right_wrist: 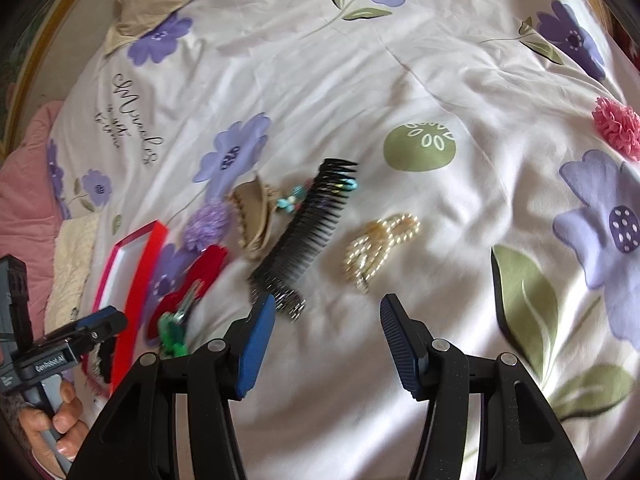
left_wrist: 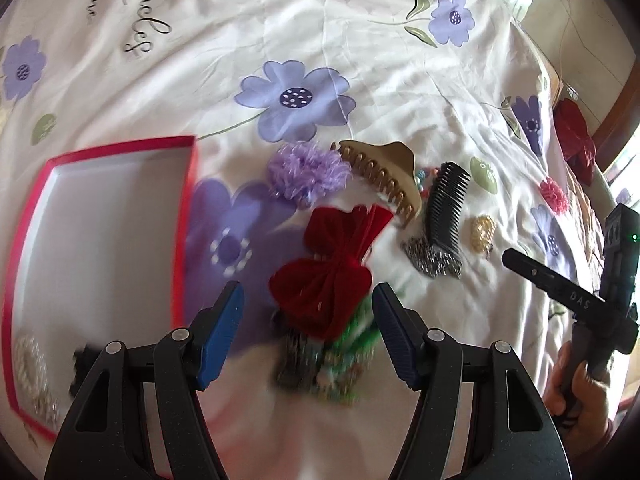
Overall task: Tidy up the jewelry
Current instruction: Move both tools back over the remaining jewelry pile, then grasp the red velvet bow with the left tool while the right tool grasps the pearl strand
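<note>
You're working over a bed spread with a white floral sheet (left_wrist: 360, 40). Take the red velvet bow (left_wrist: 332, 276) as your landmark: left of it lies the red-rimmed box (left_wrist: 188, 184), beyond it a purple pom-pom (left_wrist: 308, 172) and a tan claw clip (left_wrist: 384, 176), right of it a black comb (left_wrist: 448, 208) and a pearl hair clip (right_wrist: 380, 248). A pink pom-pom (right_wrist: 616, 126) lies far right.
</note>
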Demonstrator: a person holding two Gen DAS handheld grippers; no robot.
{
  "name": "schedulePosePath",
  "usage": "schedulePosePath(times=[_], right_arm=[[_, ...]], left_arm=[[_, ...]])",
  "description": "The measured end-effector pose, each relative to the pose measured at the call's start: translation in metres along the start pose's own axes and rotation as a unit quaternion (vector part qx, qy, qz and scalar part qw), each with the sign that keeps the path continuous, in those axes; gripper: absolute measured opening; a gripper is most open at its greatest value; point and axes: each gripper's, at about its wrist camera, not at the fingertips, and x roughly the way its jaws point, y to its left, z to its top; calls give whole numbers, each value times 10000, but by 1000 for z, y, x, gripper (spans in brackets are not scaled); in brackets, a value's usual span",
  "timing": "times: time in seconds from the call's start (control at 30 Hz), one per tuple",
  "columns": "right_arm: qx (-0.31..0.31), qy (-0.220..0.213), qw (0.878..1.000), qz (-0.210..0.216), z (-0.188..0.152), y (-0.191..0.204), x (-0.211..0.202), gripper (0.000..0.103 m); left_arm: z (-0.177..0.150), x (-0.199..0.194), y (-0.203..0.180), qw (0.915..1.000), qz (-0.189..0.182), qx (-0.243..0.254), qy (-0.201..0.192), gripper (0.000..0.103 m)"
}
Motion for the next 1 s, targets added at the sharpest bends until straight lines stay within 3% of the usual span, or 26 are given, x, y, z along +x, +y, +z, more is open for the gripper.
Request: schedulePosePath(times=[0.33, 0.4, 0.43, 0.47, 0.57, 0.77, 0.83, 1.0], right_arm=[[3, 259, 9988, -410, 12, -7, 43, 55], [-110, 229, 9982, -542, 13, -3, 47, 50], [-165, 217, 9977, -619, 14, -1, 49, 41], [-187, 209, 9973, -676, 14, -1, 50, 29], [-125, 134, 9973, -716, 14, -6, 50, 20], [19, -34, 9986, -535, 13, -10, 33, 17], [1, -120, 9991, -404, 12, -7, 22, 7], [-164, -186, 9996, -146, 6, 9, 1, 7]], left_arm=[[10, 63, -20, 9971, -294, 357, 602, 65], [7, 69, -20, 9969, -278, 343, 650, 55], [6, 70, -19, 9970, -264, 333, 648, 45], [6, 70, -18, 9972, -245, 319, 633, 40], [6, 63, -14, 9978, -326, 231, 530, 34], [6, 38, -8, 9991, -325, 127, 220, 26], [6, 28, -2, 9993, -354, 38, 115, 23], [0, 1, 14, 9990, -368, -193, -146, 21]])
